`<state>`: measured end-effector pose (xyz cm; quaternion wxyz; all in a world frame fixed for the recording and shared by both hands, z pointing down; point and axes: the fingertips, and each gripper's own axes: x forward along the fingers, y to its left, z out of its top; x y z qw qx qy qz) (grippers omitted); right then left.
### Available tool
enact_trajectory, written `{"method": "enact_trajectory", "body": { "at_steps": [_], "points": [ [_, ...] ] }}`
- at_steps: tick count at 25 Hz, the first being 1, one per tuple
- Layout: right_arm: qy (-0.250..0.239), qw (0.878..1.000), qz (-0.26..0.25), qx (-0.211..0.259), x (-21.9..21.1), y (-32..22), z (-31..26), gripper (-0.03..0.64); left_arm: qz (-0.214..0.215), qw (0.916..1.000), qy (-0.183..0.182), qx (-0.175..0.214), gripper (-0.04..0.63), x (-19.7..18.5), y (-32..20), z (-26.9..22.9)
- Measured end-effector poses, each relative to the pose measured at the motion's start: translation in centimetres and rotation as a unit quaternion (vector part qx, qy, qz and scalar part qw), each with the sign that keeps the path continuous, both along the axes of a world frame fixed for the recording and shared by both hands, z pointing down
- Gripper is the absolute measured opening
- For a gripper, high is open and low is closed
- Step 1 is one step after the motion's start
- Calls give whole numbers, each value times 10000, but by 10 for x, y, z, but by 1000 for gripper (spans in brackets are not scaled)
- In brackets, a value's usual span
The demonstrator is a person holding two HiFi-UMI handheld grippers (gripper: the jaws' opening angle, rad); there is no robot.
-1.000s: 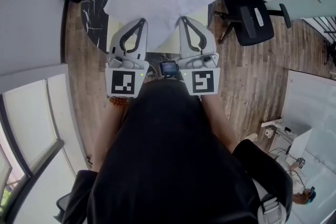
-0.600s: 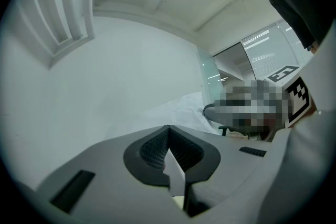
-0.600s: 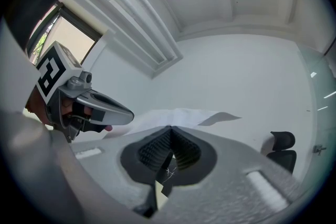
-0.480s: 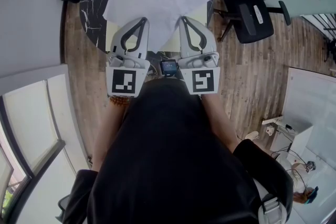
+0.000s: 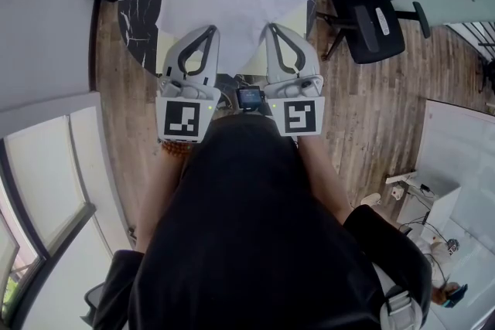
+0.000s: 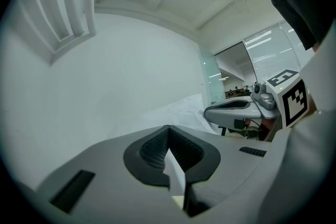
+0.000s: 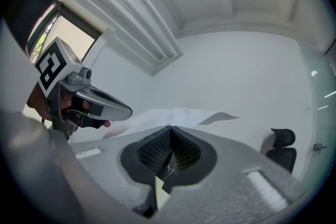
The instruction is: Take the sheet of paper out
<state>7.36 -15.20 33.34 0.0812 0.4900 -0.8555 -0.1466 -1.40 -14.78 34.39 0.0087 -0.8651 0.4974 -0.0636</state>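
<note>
- Pale-grey plastic two-jaw left gripper, a tapering shell with a teardrop-shaped opening
- White cube with a black square marker at its rear
- Right gripper of the same build (marker pattern differs)
- Black ribbed pads lining the jaws
- Loose black garment
- Brown beaded bracelet

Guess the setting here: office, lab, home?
Probably an office: a black swivel chair on a wood-plank floor, a round black marble table, and glass partition walls in the background.
</note>
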Motion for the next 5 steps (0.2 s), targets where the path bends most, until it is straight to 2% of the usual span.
{"method": "enact_trajectory", "body": {
  "at_steps": [5],
  "points": [
    [143,9993,34,-345,6,-6,23,-5,-70,9999,20,-89,3,-3,0,3]
  ]
}}
